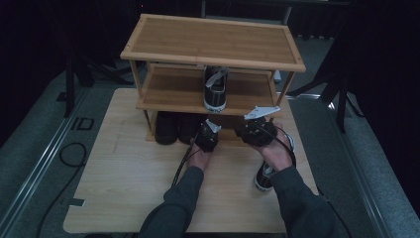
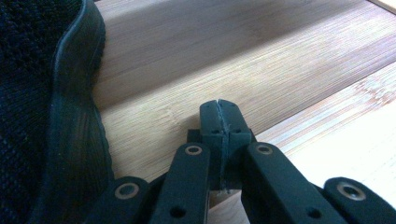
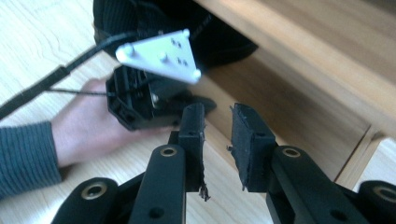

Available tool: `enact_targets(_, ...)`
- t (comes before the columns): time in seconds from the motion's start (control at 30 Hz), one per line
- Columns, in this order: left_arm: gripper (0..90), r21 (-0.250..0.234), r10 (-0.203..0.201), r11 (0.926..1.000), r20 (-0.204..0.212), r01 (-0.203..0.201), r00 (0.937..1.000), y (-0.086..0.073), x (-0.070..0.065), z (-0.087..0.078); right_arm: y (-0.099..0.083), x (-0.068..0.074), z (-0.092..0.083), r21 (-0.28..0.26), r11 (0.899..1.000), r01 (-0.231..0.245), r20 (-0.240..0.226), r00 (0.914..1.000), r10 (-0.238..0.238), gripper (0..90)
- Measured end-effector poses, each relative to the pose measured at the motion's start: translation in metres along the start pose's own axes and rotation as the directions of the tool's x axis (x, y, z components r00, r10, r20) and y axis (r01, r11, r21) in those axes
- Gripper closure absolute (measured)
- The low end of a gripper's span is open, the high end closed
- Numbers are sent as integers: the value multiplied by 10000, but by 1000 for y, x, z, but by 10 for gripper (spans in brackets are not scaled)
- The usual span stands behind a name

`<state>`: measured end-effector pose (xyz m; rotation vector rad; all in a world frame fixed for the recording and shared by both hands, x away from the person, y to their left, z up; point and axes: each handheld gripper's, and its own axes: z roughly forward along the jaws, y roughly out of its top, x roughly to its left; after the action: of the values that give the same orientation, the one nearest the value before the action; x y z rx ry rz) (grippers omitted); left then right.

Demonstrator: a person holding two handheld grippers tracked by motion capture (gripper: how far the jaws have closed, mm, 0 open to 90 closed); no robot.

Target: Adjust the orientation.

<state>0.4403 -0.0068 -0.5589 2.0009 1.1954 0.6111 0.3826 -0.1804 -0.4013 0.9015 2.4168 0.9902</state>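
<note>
A three-level bamboo shoe rack (image 1: pixel 213 39) stands on the table. One black sneaker with a white sole (image 1: pixel 215 89) sits on its middle shelf, and black shoes (image 1: pixel 171 128) sit on the bottom shelf. My left gripper (image 1: pixel 207 135) reaches in at the bottom shelf. Its jaws (image 2: pixel 219 109) are shut on nothing, just right of a black shoe (image 2: pixel 46 116). My right gripper (image 1: pixel 257 130) is beside it at the rack's front edge. It (image 3: pixel 217 112) stands open with an empty gap above the bottom shelf board (image 3: pixel 289 112). Another black shoe (image 1: pixel 265 176) lies on the table under my right forearm.
The rack's front post (image 3: pixel 359 154) stands close on the right in the right gripper view. My left hand (image 3: pixel 88 130) and its gripper body (image 3: pixel 140 100) are close to the left of the right jaws. The pale wooden table (image 1: pixel 129 168) ends at a grey floor.
</note>
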Motion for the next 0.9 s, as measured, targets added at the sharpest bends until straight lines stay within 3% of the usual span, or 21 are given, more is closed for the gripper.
enact_targets(0.17, 899, 10, -28, 10000, 48, 27, 10000, 0, 1, 0, -8, -5, 1, 373, 9993, -39, -112, 9999, 43, 709)
enact_targets(0.4, 899, -3, -60, 10000, 77, 60, 10000, 0, 1, 0, -25, -18, 0, 993, 9939, -479, -1, 9988, 482, 707)
enact_targets(0.73, 899, -10, -75, 10000, 97, 75, 9999, 0, 1, 0, -57, -39, -12, 1676, 9806, -1016, 528, 9942, 939, 676)
enact_targets(0.9, 899, -3, -72, 10000, 107, 72, 9999, 0, 2, 0, -74, -47, -22, 1741, 9715, -1608, 871, 9852, 1475, 674)
